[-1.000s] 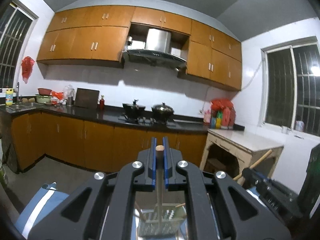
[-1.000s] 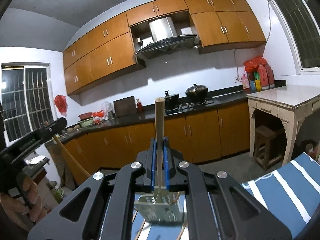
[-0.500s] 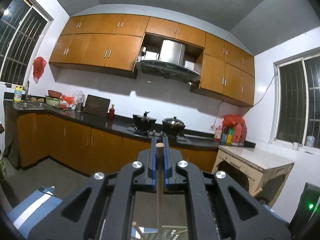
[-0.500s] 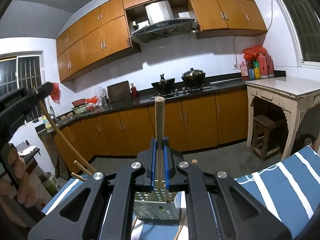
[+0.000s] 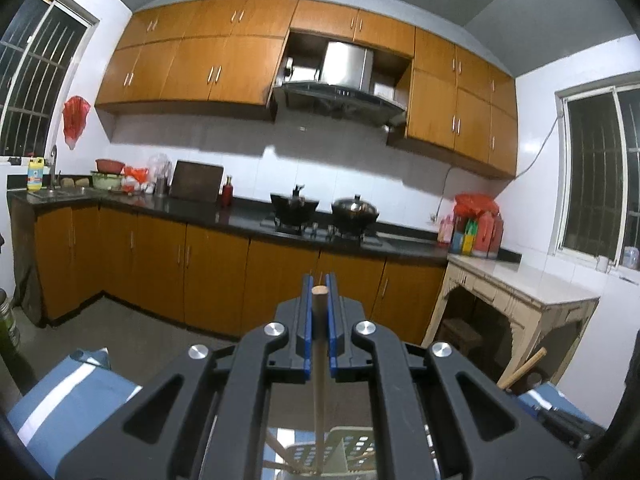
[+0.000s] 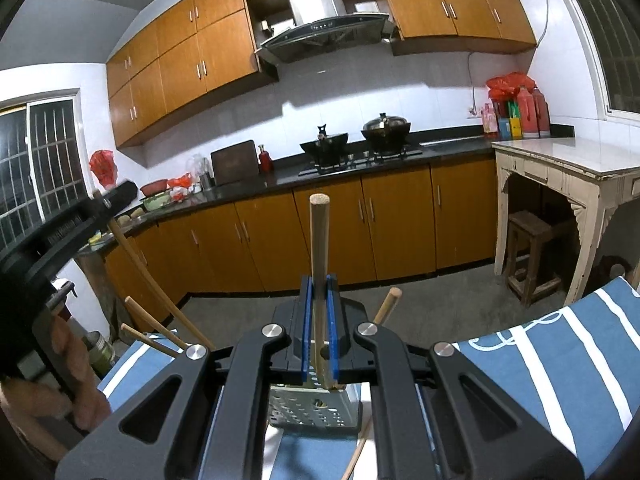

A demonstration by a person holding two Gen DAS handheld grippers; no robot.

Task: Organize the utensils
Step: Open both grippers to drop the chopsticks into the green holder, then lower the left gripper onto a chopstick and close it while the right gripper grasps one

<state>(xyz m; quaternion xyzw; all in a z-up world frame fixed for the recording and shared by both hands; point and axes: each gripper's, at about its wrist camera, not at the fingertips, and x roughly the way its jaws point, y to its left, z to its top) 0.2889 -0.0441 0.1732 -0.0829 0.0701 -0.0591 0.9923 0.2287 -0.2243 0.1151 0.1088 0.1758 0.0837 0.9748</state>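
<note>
My left gripper (image 5: 319,300) is shut on an upright wooden utensil handle (image 5: 319,364) whose lower end reaches toward a pale perforated utensil holder (image 5: 340,452) below. My right gripper (image 6: 319,300) is shut on another upright wooden handle (image 6: 319,248), standing over the same grey perforated holder (image 6: 312,408). In the right wrist view the left gripper (image 6: 72,216) shows at the left with its long handle (image 6: 160,292) slanting down. Other wooden handles (image 6: 386,306) stick up beside the holder.
A blue and white striped cloth (image 6: 560,356) covers the table under the holder. Behind are orange kitchen cabinets (image 5: 200,272), a black counter with two pots (image 5: 324,210), and a white side table (image 6: 568,168) with a stool under it.
Both wrist views have tilted and shifted while each gripper kept its wooden handle. In the right view the holder sits closer below the fingers and the left gripper has come lower at the left.
</note>
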